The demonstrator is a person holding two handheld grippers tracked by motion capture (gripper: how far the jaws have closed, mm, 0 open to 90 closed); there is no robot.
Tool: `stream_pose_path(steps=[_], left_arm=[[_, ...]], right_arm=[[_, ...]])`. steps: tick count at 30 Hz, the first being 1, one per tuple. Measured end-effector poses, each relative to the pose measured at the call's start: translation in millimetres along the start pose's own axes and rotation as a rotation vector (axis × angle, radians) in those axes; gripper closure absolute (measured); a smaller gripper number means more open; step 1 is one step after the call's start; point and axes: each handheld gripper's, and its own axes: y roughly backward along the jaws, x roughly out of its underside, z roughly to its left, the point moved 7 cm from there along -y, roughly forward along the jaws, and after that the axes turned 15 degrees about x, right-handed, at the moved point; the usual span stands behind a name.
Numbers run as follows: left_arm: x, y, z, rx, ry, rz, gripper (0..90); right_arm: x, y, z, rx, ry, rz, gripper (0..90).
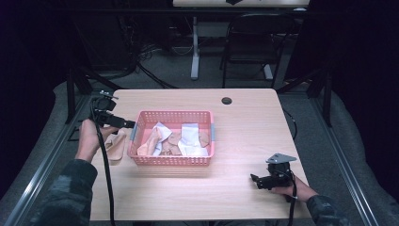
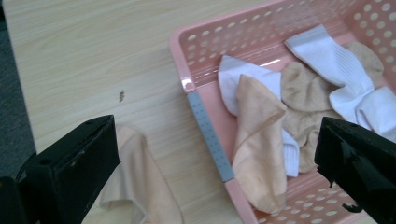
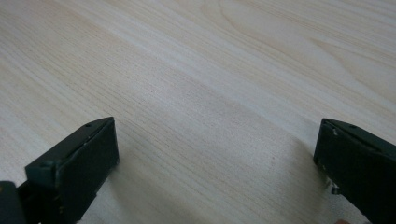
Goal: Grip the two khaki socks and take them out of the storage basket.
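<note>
Basket [image 1: 172, 136]: pink, perforated, holding white and tan socks [image 2: 299, 98].
Loose sock [image 1: 116, 147]: peach, left of basket.
Desk [image 1: 244, 136]: pale wood.
Left tool [image 1: 126, 124]: spread.
Right tool [image 1: 257, 181]: spread, empty.

pink perforated basket [image 1: 172, 161] sits mid-table with a jumble of white, tan and peach socks [image 2: 299, 102] inside, plus one peach sock [image 1: 116, 147] flat on the table just left of it
</note>
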Motion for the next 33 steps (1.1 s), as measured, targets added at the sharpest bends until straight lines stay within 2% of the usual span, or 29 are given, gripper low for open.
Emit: stream_pose_path(steps=[8, 14, 20, 26, 33], left_arm=[[-9.3, -19.9, -17.0, 0.027, -0.029, 0.015, 0.0], [-10.0, -39.5, -27.2, 0.054, -0.051, 0.069, 0.4], [-12.2, -55.8, -35.1, 0.054, -0.057, 0.080, 0.4], [-12.3, -71.3, -43.2, 0.052, -0.081, 0.105, 1.0], [-5.0, -91.4, -42.2, 0.044, -0.055, 0.130, 3.5]], right_arm=[[-0.1, -0.1, 0.0, 0.003, -0.001, -0.002, 0.0], [0.0, 0.1, 0.0, 0.000, 0.000, 0.001, 0.0], [0.0, 0.0, 0.0, -0.001, 0.000, 0.000, 0.0], [0.0, 0.0, 0.0, -0.001, 0.000, 0.000, 0.0], [-0.1, -0.2, -0.1, -0.001, 0.001, -0.004, 0.0]])
